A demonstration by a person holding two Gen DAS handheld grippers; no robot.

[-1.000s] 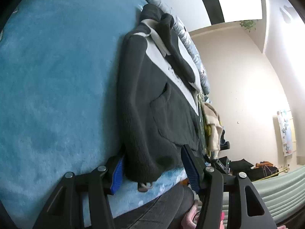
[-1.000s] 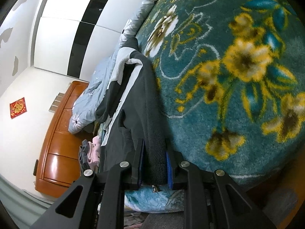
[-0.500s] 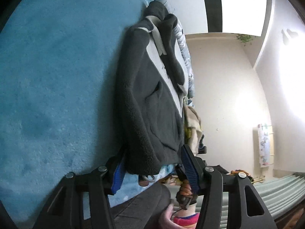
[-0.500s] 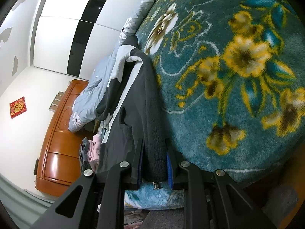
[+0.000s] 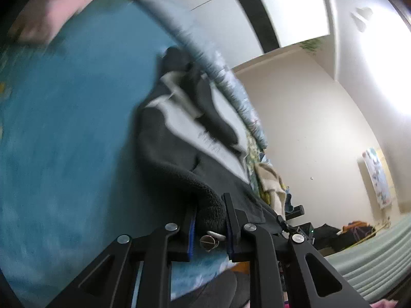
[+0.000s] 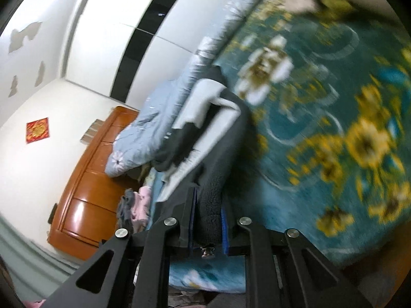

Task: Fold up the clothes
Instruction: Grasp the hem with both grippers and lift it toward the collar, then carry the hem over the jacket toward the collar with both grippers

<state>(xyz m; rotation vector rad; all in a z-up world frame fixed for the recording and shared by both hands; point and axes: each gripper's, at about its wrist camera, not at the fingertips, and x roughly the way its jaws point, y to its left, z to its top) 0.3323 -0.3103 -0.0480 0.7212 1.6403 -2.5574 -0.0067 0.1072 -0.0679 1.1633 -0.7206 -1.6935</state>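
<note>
Jacket point(image 5: 179, 159) lay lengthwise on the blue blanket point(image 5: 64, 141), hem corners clamped by left gripper point(image 5: 211, 222) and right gripper point(image 6: 208, 220); sides appeared folded in, crosswise fold judged remaining

Both fisheye views are motion-blurred, worst on the floral blanket point(image 6: 334, 118) and the blue bedcover point(image 5: 64, 141). Strong glare, perhaps from a window, washes out the wall point(image 5: 380, 59). Edges bend and darken into black corners.
</note>
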